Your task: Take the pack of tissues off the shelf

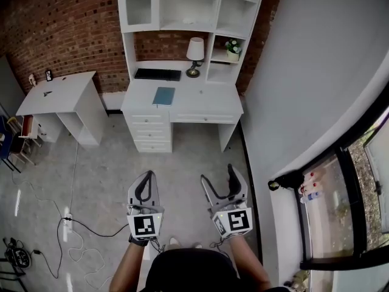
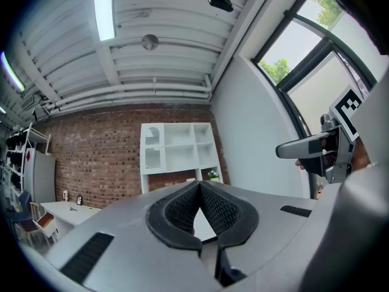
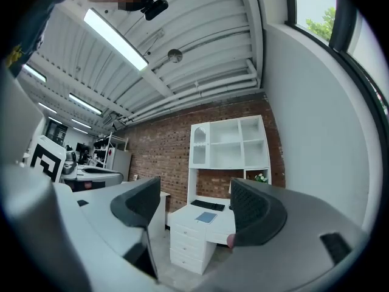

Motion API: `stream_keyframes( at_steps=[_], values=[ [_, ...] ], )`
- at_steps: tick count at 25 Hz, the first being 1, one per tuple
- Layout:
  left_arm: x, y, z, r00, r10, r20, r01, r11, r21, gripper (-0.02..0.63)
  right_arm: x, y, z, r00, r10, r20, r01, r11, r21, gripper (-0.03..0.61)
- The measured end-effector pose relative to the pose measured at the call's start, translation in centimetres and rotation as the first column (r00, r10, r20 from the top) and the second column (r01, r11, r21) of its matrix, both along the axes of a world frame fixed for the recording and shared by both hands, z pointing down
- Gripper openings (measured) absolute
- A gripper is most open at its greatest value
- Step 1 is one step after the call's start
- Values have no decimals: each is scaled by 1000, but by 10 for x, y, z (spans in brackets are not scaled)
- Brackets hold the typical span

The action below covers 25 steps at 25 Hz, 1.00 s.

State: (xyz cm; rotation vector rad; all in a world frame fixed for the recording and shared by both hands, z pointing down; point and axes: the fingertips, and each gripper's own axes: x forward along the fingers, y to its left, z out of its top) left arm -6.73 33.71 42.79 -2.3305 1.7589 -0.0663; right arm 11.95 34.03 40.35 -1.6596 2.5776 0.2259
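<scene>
1. Judged as barely begun: an approach only, with no reach or grasp made.
2. On the left tool [image 1: 148, 175], pads pressed together with nothing between them; held low over the floor [image 1: 103, 187], well short of the table [image 1: 194, 99].
3. On the right tool [image 1: 217, 174], jaws spread wide and empty; held just beside the left one and equally far back.
4. Above the table, a white shelf [image 1: 160, 8] with open compartments, mostly bare-looking from here; a potted plant [image 1: 233, 46] in a right-hand compartment, a lamp [image 1: 195, 50] just left of it on the table.
5. As for the pack of tissues: cannot be picked out in any view at this range; presumably somewhere in those compartments, so not yet off the shelf.
6. Left to do: close the gap to the table, locate the pack, raise a tool to its compartment, close on it and draw it clear.
</scene>
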Motion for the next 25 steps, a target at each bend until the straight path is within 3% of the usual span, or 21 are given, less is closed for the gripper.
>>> stream_keyframes(
  at_steps=[3,8,17,20,25],
  values=[
    [-17,0,-1,1000,6,-2,-6,1000,17,11,-14,1,5,1000,-4,-19,4,1000,-17,328],
    [-46,5,7,995,-14,-96,13,1000,-7,11,-32,-1,6,997,-2,-77,-1,999,-40,328],
    [-76,-12,22,996,18,-82,-21,999,-30,11,-66,-18,13,996,11,-88,-16,999,-48,328],
    [-76,-20,9,994,63,-92,-64,998,-4,11,-56,-20,13,996,29,-84,-34,998,-60,328],
    [-80,-52,6,996,50,-70,-50,999,1,11,-39,-47,12,996,69,-48,-71,996,-58,328]
  ],
)
